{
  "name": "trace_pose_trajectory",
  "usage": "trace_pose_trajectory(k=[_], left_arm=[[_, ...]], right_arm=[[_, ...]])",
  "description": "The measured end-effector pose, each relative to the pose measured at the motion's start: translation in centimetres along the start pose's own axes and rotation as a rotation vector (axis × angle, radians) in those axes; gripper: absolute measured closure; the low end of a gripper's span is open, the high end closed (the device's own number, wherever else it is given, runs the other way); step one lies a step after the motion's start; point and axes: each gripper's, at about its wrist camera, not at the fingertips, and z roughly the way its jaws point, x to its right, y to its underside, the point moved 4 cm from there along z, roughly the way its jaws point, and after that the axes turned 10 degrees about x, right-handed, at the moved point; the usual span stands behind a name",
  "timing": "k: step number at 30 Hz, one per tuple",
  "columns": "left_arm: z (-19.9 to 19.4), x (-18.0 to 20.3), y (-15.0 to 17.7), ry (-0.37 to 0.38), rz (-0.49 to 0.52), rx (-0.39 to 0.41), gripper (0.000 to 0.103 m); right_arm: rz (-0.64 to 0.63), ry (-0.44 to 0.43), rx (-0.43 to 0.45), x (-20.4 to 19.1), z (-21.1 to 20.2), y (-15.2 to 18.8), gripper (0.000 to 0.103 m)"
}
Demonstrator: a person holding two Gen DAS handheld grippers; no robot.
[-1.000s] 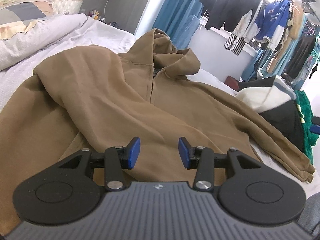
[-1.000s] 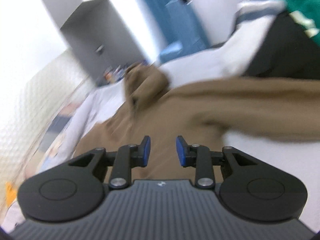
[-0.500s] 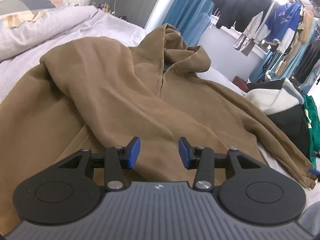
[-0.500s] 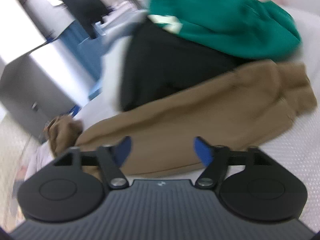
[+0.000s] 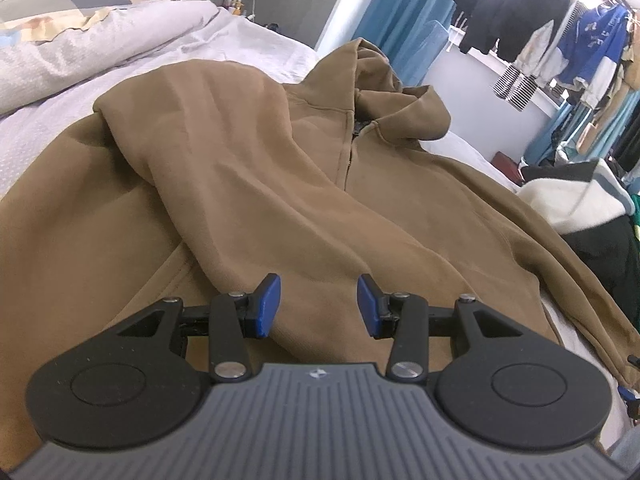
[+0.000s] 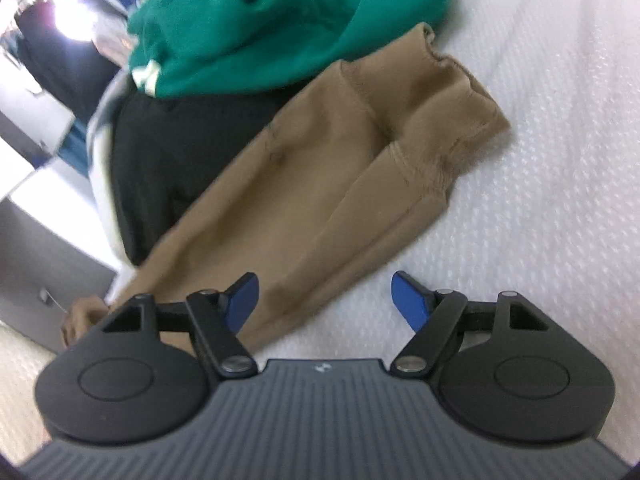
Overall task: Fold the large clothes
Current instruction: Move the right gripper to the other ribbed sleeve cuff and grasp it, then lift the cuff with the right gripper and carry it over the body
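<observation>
Folding barely begun: brown hoodie (image 5: 304, 184) lies spread face-up across the bed (image 5: 240, 40), one sleeve already folded over the chest, other sleeve (image 6: 352, 168) out flat toward the bed's side edge beside a clothes pile (image 6: 280, 20). Left tongs (image 5: 318, 304) part-open over the hem, empty. Right tongs (image 6: 325, 300) wide, over that sleeve, not pinching. Sleeve, body, hood folds remain.

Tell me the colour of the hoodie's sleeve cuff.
Tan brown sleeve cuff; clearest in the right wrist view.
</observation>
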Motion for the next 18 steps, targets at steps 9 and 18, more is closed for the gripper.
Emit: trace_pose_trajectory(k=[9,18], left_arm=[[0.2,0.1,-0.2,-0.043,0.0,0.007,0.055],[0.7,0.5,-0.3,-0.044,0.01,0.006,0.055]], right_arm=[[0.137,-0.005,0.25,3.7,3.6,-3.6,0.029],[0.017,0.014,0.245,1.9,3.5,-6.9,0.074]])
